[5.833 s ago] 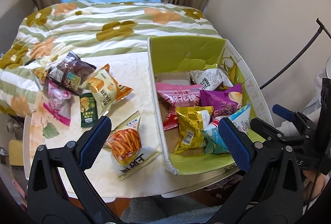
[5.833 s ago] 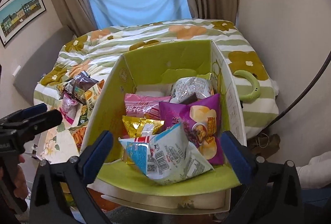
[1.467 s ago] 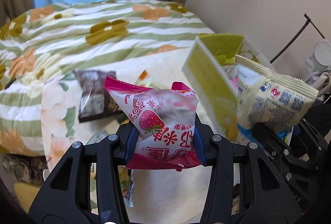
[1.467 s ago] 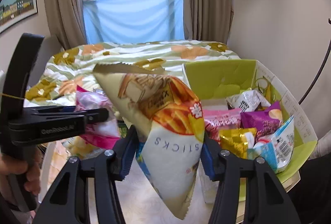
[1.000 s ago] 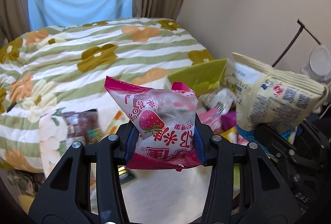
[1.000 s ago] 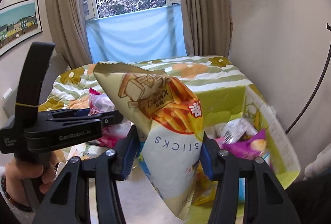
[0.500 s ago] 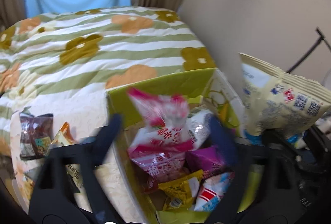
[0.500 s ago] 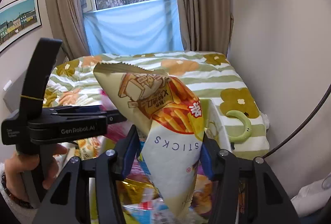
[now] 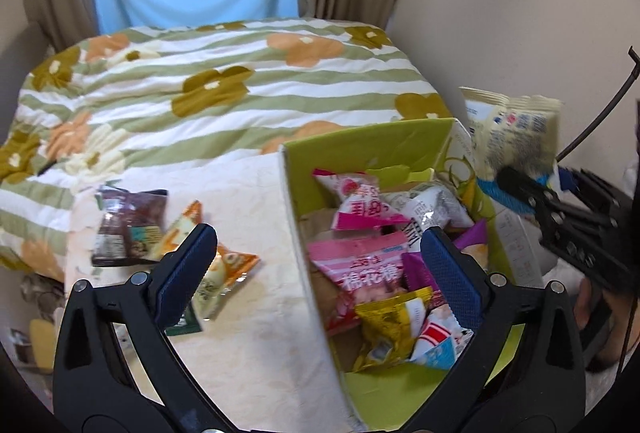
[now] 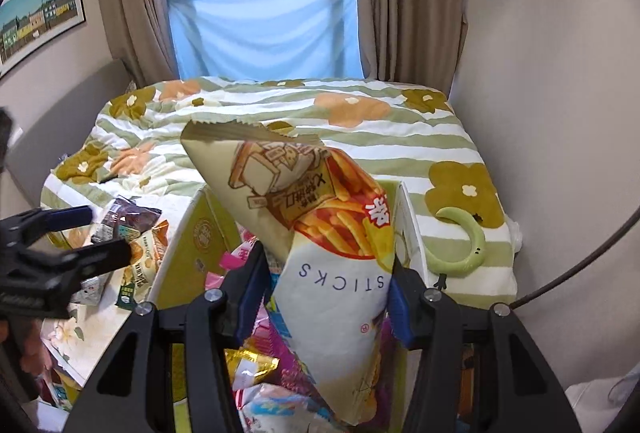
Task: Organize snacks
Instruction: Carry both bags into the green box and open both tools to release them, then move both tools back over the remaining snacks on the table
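Snacks, mid-sort | our left gripper (image 9: pixel 316 273) now spread wide, empty: strawberry packet (image 9: pixel 358 207) just dropped into green box (image 9: pixel 360 141) | our right gripper (image 10: pixel 326 291) still clamps sticks bag (image 10: pixel 316 233) above the box | three packets (image 9: pixel 160 233) remain on desk (image 9: pixel 248 345)

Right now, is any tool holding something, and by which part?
The right tool grips the fries stick bag across its lower middle, over the green box. The left tool is open, holding nothing.
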